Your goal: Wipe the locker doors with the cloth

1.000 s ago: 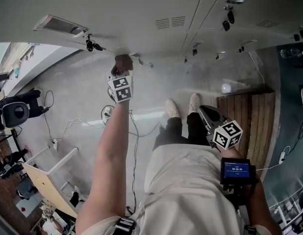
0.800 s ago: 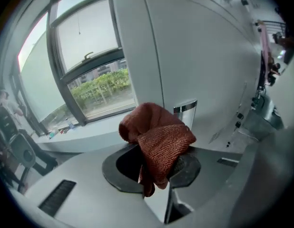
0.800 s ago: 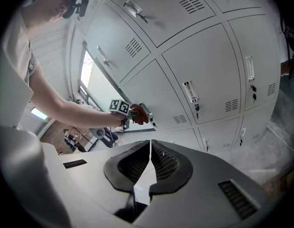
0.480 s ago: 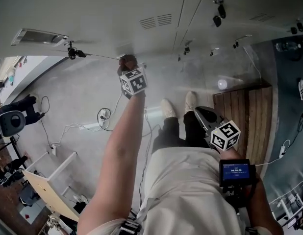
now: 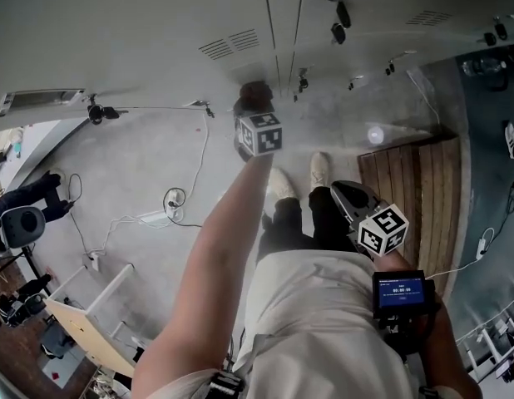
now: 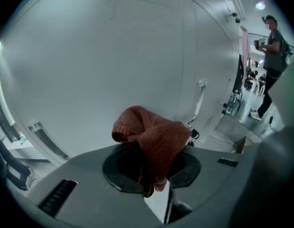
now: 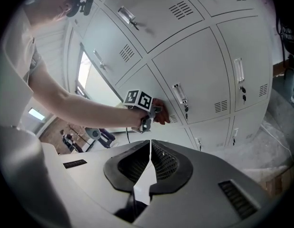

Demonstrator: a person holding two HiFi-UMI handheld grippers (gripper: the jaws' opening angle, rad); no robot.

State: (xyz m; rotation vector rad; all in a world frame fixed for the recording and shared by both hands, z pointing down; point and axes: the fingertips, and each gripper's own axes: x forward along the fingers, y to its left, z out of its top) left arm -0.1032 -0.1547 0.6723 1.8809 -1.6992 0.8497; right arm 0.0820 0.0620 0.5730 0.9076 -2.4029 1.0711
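A rust-red cloth [image 6: 151, 139] is bunched between the jaws of my left gripper [image 6: 152, 167], which is shut on it. My outstretched left arm holds the cloth against a pale grey locker door [image 6: 104, 56]. In the head view the cloth [image 5: 255, 95] shows just past the left gripper [image 5: 257, 110], near the seam between two doors. The right gripper view shows the cloth [image 7: 162, 116] against a lower locker door [image 7: 204, 75]. My right gripper [image 7: 150, 146] is shut with nothing in it and hangs back by my right hip [image 5: 353, 196].
A latch handle [image 6: 200, 96] sticks out of the locker to the right of the cloth. Wooden slats [image 5: 423, 198] lie on the floor to my right, with cables [image 5: 174, 202] and equipment [image 5: 20, 223] to the left. A person [image 6: 270, 56] stands further along the lockers.
My left gripper has slid to the right across the locker face with the cloth in it. The right gripper has stayed at my side.
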